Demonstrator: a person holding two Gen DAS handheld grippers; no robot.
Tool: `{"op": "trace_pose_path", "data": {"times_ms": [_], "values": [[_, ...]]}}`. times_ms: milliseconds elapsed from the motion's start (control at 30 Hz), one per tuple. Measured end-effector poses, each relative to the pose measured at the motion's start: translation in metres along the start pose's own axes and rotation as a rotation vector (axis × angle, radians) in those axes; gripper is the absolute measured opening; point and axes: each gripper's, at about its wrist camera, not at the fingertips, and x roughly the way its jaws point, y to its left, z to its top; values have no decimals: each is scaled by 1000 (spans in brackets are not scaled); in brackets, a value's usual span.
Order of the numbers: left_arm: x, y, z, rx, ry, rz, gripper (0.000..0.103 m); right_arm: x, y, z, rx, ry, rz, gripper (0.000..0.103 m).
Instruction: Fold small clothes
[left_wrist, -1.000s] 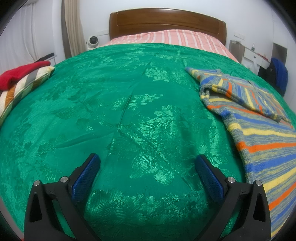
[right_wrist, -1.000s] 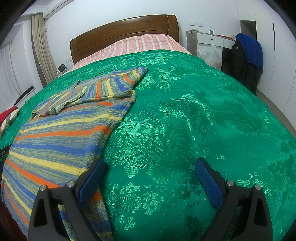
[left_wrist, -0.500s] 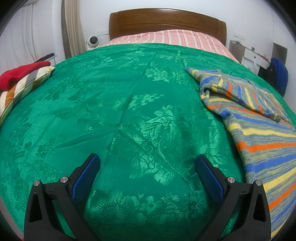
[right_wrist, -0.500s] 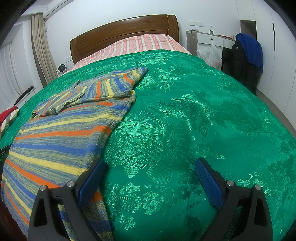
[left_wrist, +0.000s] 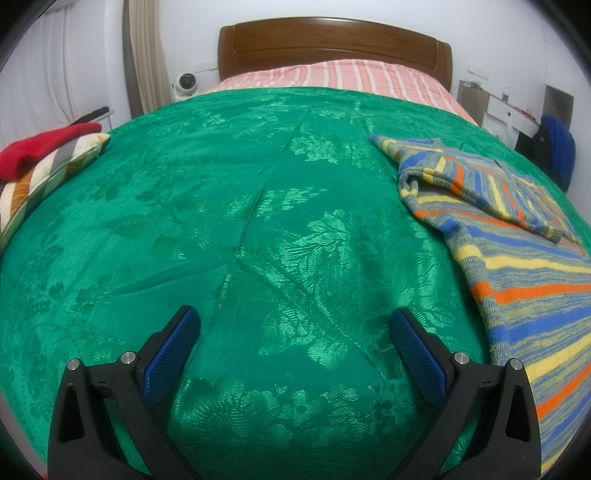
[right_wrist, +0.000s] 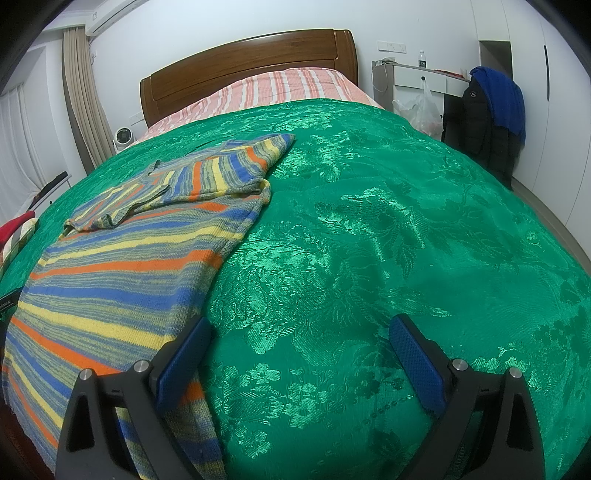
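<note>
— Anything move over the last second?

— No. The left gripper (left_wrist: 293, 332) and right gripper (right_wrist: 299, 341) hover spread wide and empty, exactly as before.

— And the striped sweater (right_wrist: 122, 266)?

— Between them, one sleeve folded over, its hem hanging off the foot of the green bedspread (left_wrist: 221, 221). Folding looks stalled.

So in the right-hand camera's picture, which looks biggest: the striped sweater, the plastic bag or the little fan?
1. Striped sweater, though it lies nearest.
2. Plastic bag.
3. Fan, slightly smaller, but it stands farther off, so that's unsure.
</note>
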Motion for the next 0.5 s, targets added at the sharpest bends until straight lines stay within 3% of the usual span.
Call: {"op": "trace_pose_path", "data": {"times_ms": [500], "values": [[0, 1, 1, -2, 1, -1, 103, 0, 0, 0, 0, 0, -1, 97]]}}
